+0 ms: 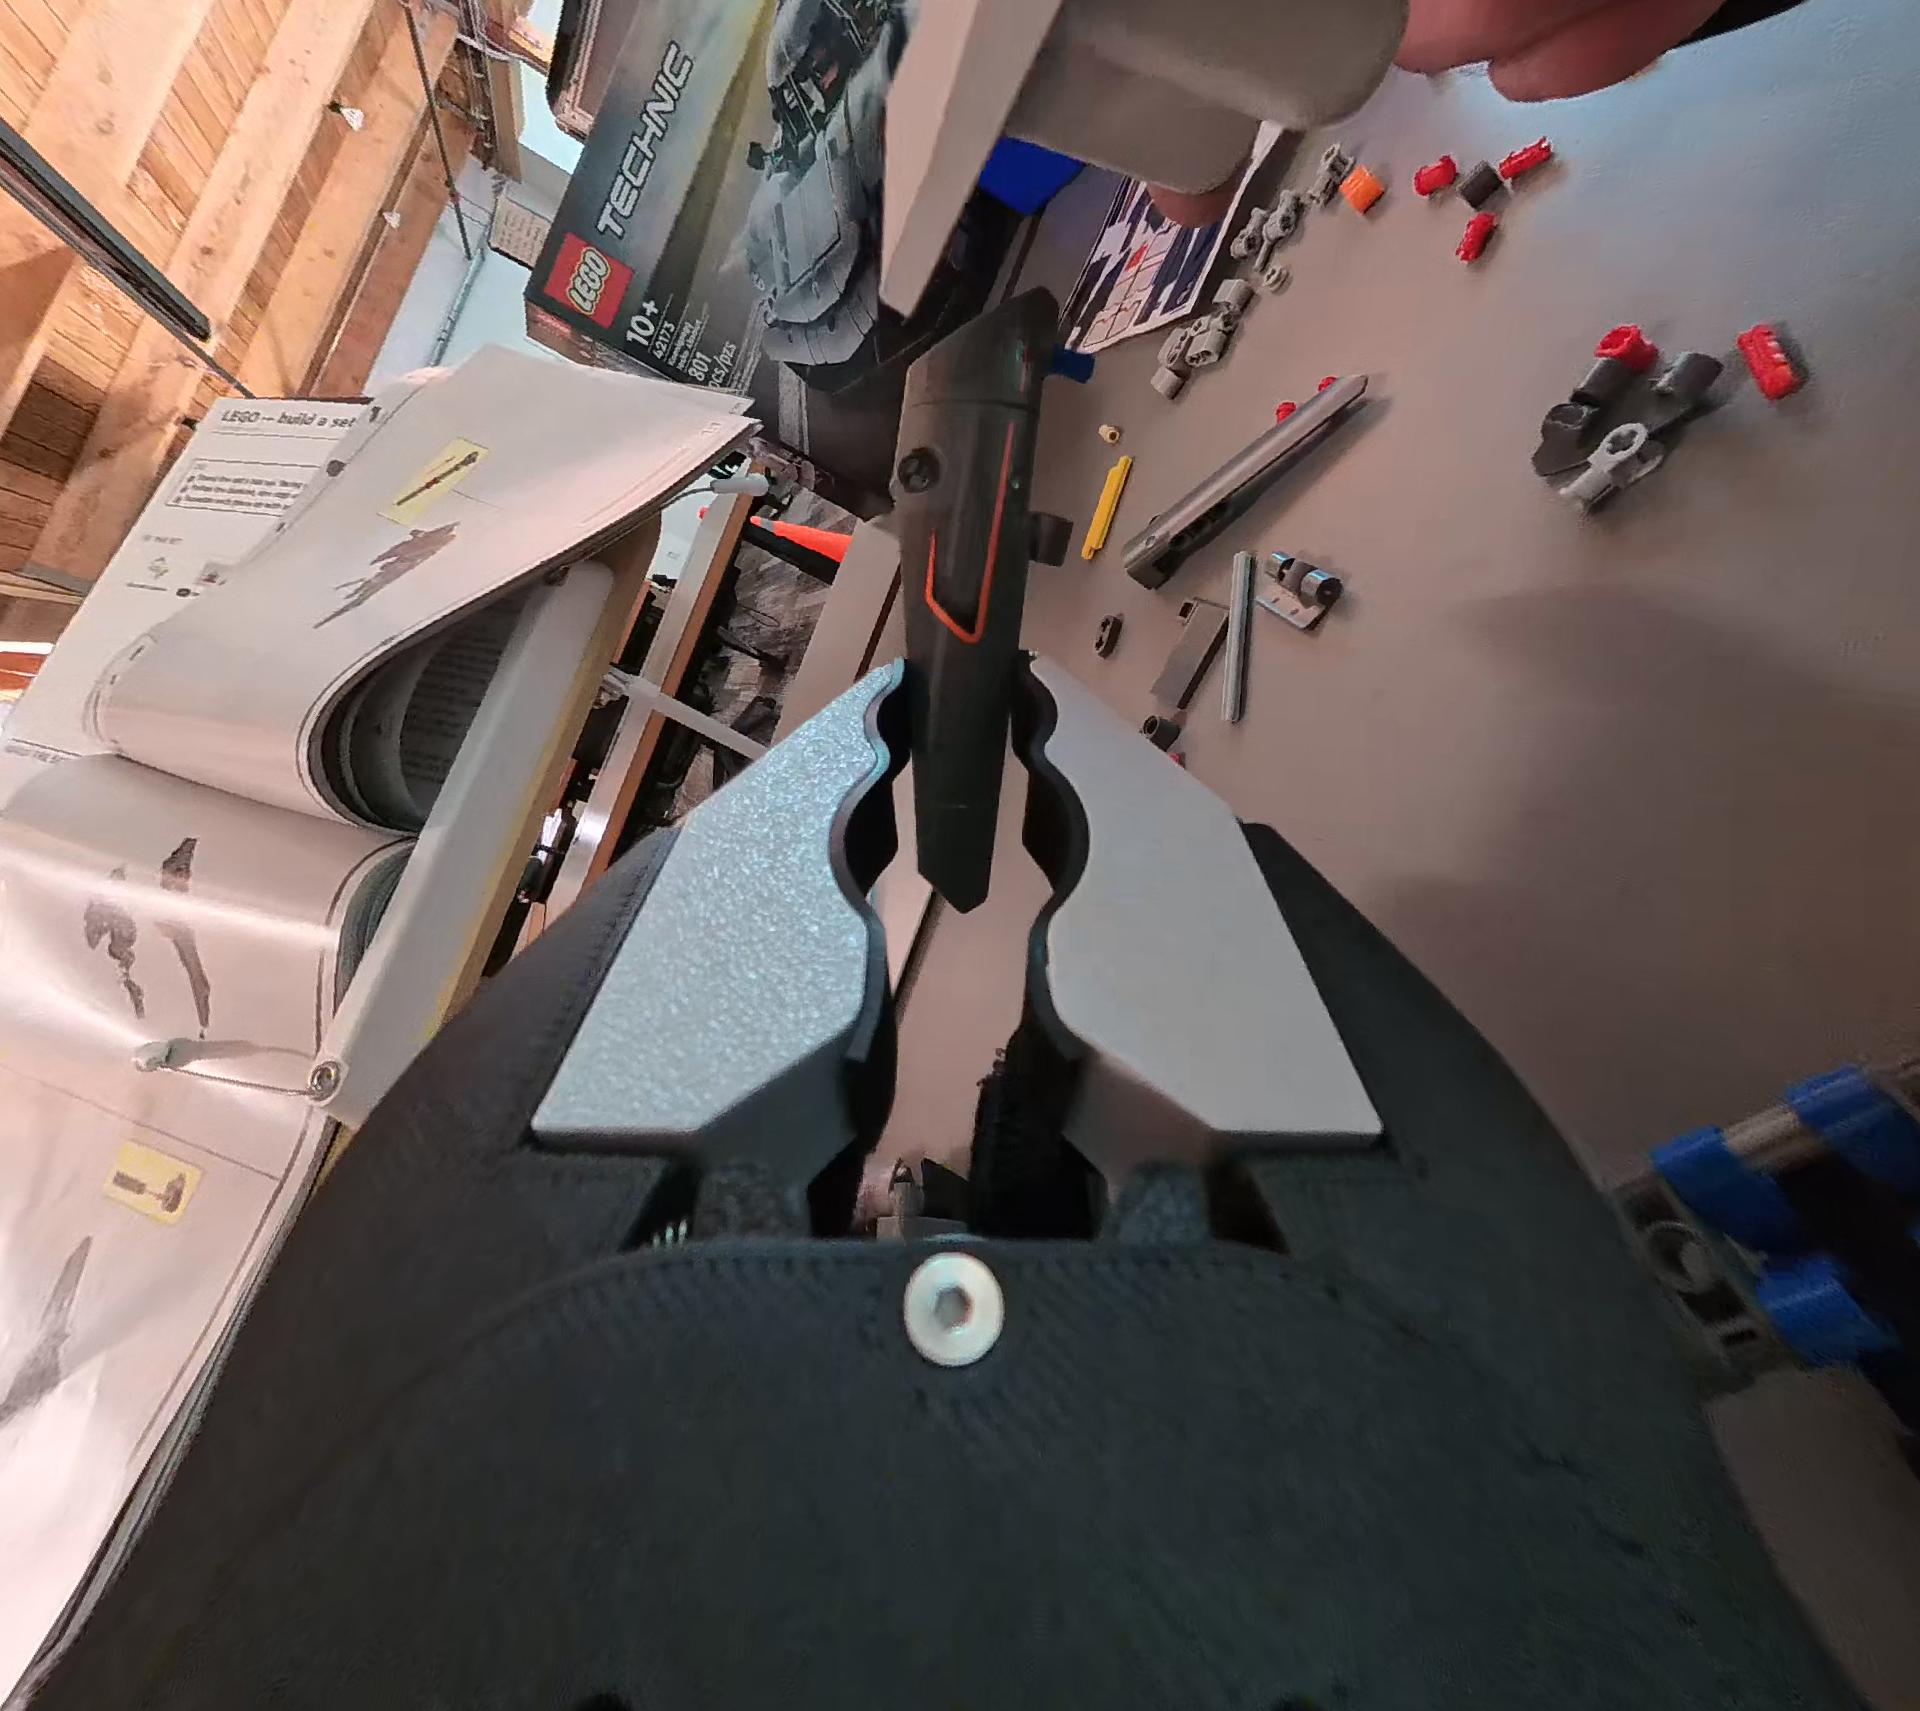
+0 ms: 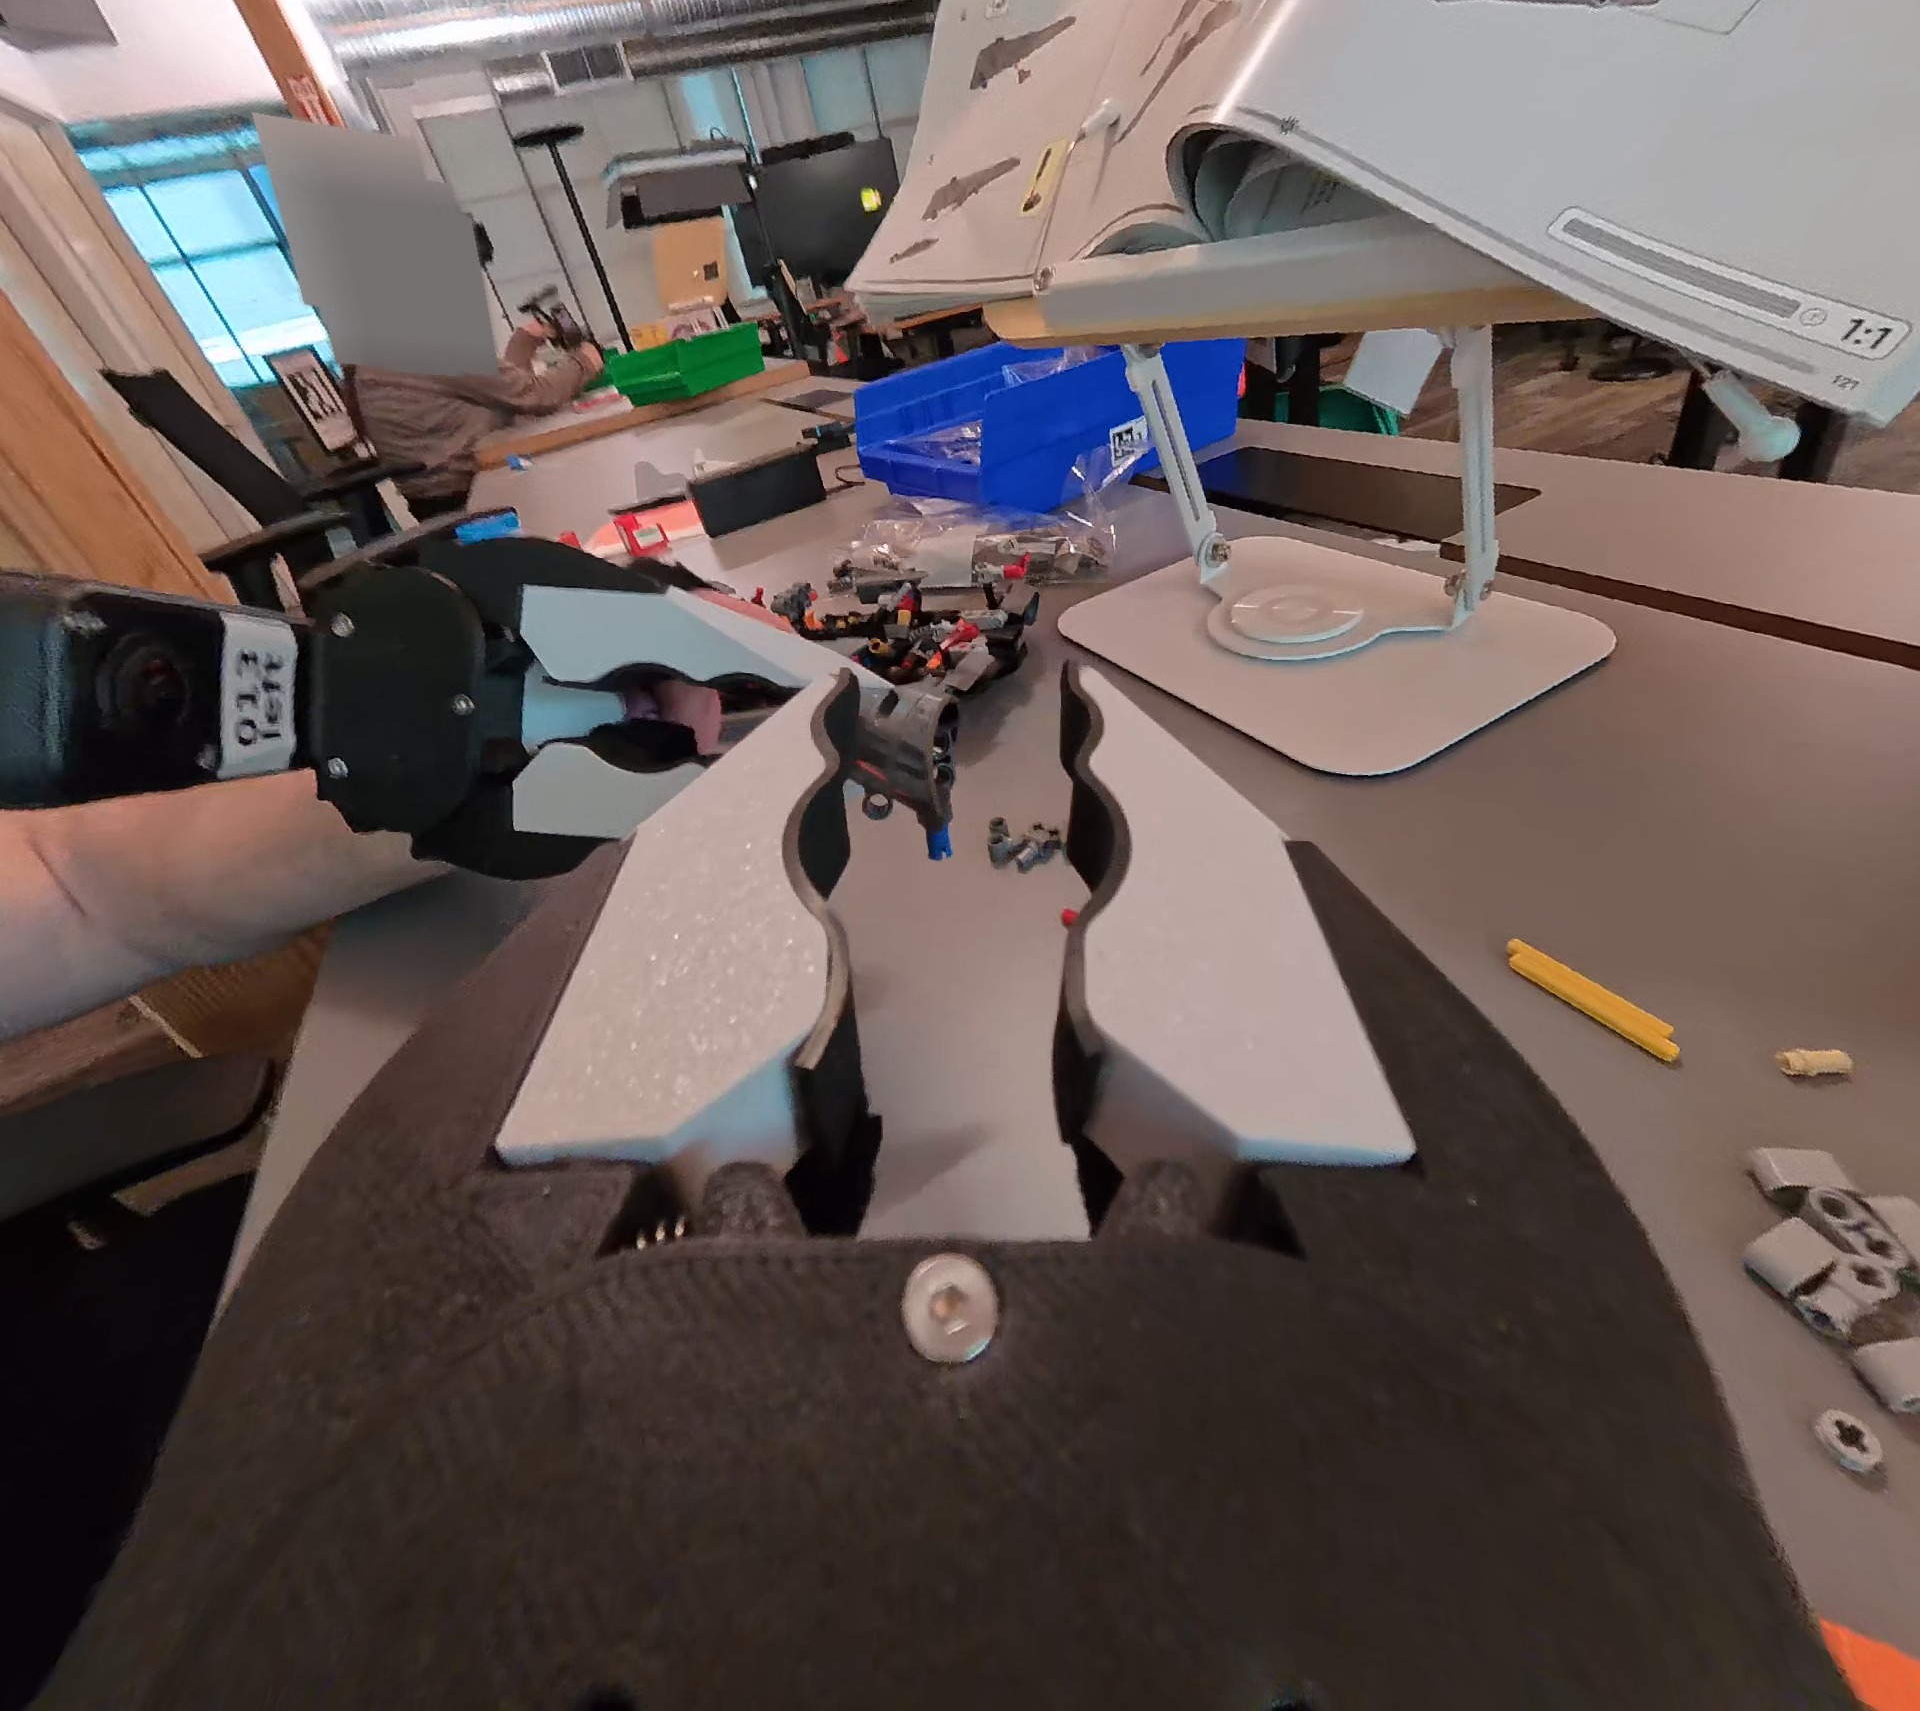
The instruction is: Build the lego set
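Black bodywork, a long tapered panel piece point(image 1: 961, 622) with an orange line, sat pinched between the fingertips of the left hand-held gripper point(image 1: 961, 705). Its long axis ran straight out along the fingers, the pointed end reaching back between them and the blunt end, tipped by a small blue pin point(image 1: 1070, 362), pointing away. Taking that panel piece as the landmark, the right hand-held gripper point(image 2: 956, 716) stood just beyond its far end and was plainly the nearer free tool; its fingers were spread apart and held nothing.

From the right wrist view the panel piece point(image 2: 904, 757) lay just inside the left finger of the spread pair, close to the tip, so any closing on it would, by my reading, need a small shift toward that side first.

Beyond the panel piece on the grey worktop point(image 1: 1558, 830) lay loose parts: a grey beam point(image 1: 1242, 482), a yellow axle point(image 1: 1104, 508) and red connectors point(image 1: 1475, 201). To the panel's other side stood the open instruction booklet point(image 1: 343, 622) on its stand, with the set's box point(image 1: 717, 134) behind.

Only the left wrist view showed the grip itself and the orange line. Only the right wrist view showed the open gap, the left tool from outside point(image 2: 727, 705), a heap of parts point(image 2: 925, 622) behind the panel, and a blue bin point(image 2: 1039, 425).
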The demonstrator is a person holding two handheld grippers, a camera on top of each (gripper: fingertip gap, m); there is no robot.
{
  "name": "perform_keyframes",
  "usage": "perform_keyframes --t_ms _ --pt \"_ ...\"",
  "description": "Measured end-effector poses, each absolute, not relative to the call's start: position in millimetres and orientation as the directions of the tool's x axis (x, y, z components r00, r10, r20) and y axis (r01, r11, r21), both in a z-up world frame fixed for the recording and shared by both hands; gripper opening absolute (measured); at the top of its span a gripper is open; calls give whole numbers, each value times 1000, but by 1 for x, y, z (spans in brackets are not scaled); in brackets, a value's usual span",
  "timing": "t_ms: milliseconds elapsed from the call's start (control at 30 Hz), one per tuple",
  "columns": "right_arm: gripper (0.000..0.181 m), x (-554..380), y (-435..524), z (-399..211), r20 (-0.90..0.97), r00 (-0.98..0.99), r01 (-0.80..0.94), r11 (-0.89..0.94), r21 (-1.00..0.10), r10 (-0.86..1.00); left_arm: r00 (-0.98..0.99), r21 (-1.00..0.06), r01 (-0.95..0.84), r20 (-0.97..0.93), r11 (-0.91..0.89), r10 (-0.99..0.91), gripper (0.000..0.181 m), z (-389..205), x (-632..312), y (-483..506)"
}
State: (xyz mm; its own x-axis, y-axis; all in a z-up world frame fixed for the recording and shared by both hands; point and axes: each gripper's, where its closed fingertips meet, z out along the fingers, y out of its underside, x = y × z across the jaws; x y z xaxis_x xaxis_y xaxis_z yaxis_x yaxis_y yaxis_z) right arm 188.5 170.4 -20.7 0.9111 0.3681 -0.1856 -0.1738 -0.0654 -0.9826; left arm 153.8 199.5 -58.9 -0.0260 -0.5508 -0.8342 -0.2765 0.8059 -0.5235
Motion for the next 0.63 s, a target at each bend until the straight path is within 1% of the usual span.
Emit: perform_keyframes --t_ms 133,200,400,500,633 --pt "39 180 172 -29 -69 932 -43 -82 -996 356 -27 -524 -281 -833 804 -553 15 -59 154 200" --pt "39 178 173 -31 -37 935 -6 -89 -996 353 -25 -528 -281 -831 802 -556 15 -59 153 201" --pt "37 176 173 -34 -86 920 -45 -115 -992 382 -25 -532 -275 -829 801 -559 15 -57 153 201" --pt "31 174 173 -36 -85 917 -39 -124 -992 390 -30 -529 -271 -830 804 -557 15 -58 153 199" --pt "15 171 172 -38 -71 913 -20 -130 -991 403 -32 -527 -271 -831 806 -555 15 -58 153 199"
